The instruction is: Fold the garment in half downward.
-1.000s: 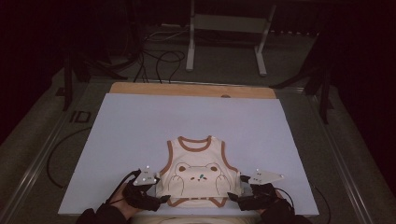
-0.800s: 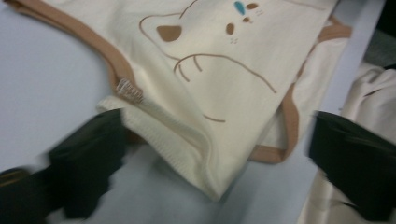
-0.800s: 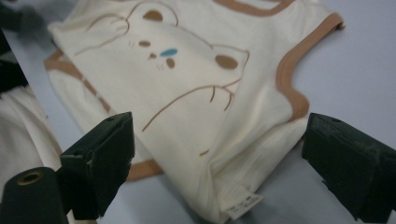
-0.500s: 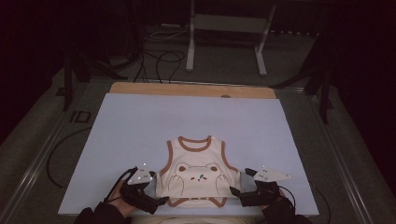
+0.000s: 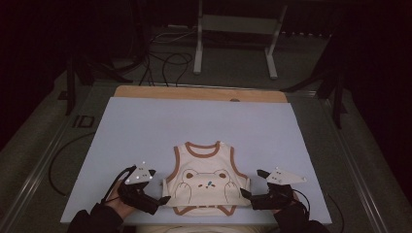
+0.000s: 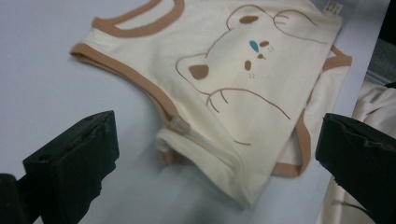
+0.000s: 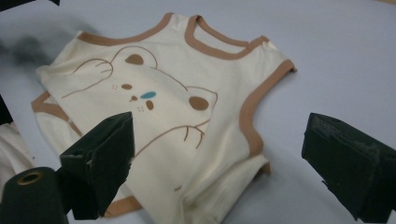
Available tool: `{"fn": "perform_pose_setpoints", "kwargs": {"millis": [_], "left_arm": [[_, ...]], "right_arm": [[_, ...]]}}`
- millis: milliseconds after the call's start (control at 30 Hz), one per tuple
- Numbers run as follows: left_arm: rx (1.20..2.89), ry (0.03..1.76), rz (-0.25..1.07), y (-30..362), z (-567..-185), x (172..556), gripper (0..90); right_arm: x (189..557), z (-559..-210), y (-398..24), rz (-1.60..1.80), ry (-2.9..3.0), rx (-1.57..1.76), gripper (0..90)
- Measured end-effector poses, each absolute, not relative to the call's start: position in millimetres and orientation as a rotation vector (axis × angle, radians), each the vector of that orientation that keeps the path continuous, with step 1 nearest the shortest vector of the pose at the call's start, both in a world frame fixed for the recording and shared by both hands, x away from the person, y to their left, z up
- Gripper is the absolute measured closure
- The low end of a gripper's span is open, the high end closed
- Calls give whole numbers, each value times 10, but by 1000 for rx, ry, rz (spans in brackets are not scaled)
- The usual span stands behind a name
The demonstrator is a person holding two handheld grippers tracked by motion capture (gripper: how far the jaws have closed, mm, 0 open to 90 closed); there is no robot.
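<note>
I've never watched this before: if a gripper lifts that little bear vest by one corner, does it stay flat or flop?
The vest would probably flop: its bottom part is already folded up soft and rumpled at the side. It looks thin and light, so it should lift easily. Pushed, it would likely bunch up on the sheet rather than slide whole.

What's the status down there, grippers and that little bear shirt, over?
Left gripper open, jaws just widened, nothing between. Right gripper open too. Bear shirt flat on table, bottom hem folded up. Nothing in the way.
</note>
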State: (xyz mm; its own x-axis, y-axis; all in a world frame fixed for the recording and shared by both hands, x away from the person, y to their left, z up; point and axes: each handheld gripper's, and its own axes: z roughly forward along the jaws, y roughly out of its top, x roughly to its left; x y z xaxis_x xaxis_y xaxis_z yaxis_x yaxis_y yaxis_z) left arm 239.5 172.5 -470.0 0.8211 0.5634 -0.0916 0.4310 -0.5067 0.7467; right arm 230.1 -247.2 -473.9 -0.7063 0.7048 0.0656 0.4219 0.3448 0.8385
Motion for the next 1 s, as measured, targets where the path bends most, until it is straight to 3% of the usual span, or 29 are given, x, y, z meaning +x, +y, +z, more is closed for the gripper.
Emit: {"fn": "perform_pose_setpoints", "kwargs": {"millis": [1000], "left_arm": [[2146,672,227,1682,-4292,2988,0]], "right_arm": [[3034,-4331,-2131,1280,2284,878,92]]}}
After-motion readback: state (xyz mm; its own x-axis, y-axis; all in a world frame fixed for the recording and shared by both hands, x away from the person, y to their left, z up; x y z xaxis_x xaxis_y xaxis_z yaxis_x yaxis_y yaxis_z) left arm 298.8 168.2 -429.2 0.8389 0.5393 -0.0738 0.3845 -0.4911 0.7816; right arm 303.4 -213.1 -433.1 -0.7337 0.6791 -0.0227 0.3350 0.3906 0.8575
